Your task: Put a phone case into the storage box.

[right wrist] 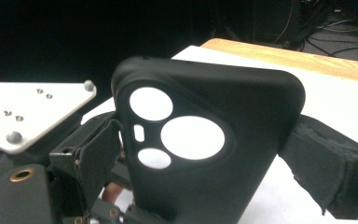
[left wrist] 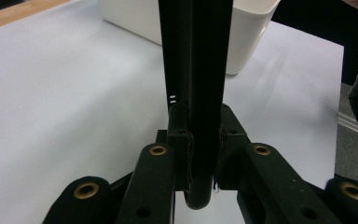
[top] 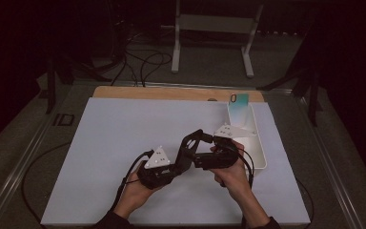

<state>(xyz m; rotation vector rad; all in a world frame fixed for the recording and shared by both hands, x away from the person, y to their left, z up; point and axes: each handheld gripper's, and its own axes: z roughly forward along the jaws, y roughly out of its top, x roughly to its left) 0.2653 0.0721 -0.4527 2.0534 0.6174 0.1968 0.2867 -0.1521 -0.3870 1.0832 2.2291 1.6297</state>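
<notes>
- High view: a white bin (top: 257,143) stands on the white sheet (top: 114,143) at the right, with a teal phone case (top: 238,107) leaning in its far end. A white frame stand (top: 214,28) and loose cables (top: 143,62) lie on the floor beyond the wooden table edge (top: 171,93).
- The left gripper (top: 195,138) and the right gripper (top: 207,160) meet near the middle of the sheet, just left of the bin. The left hand (top: 140,188) and right hand (top: 231,174) come in from the bottom edge, with the grippers angled toward each other.
- The black case is too dark to pick out here among the jaws.
- Left gripper view: the black phone case (left wrist: 196,93) stands edge-on, clenched between this gripper's jaws, and blocks the middle of the bin (left wrist: 251,32) behind it.
- Right gripper view: the case (right wrist: 205,140) shows its back with round camera cut-outs and is upright. The left gripper's grey plate (right wrist: 32,112) sits at the left.
- A padded jaw (right wrist: 326,163) rests against the case's right edge. The opposite jaw is hidden, so I cannot tell whether the right gripper grips.
</notes>
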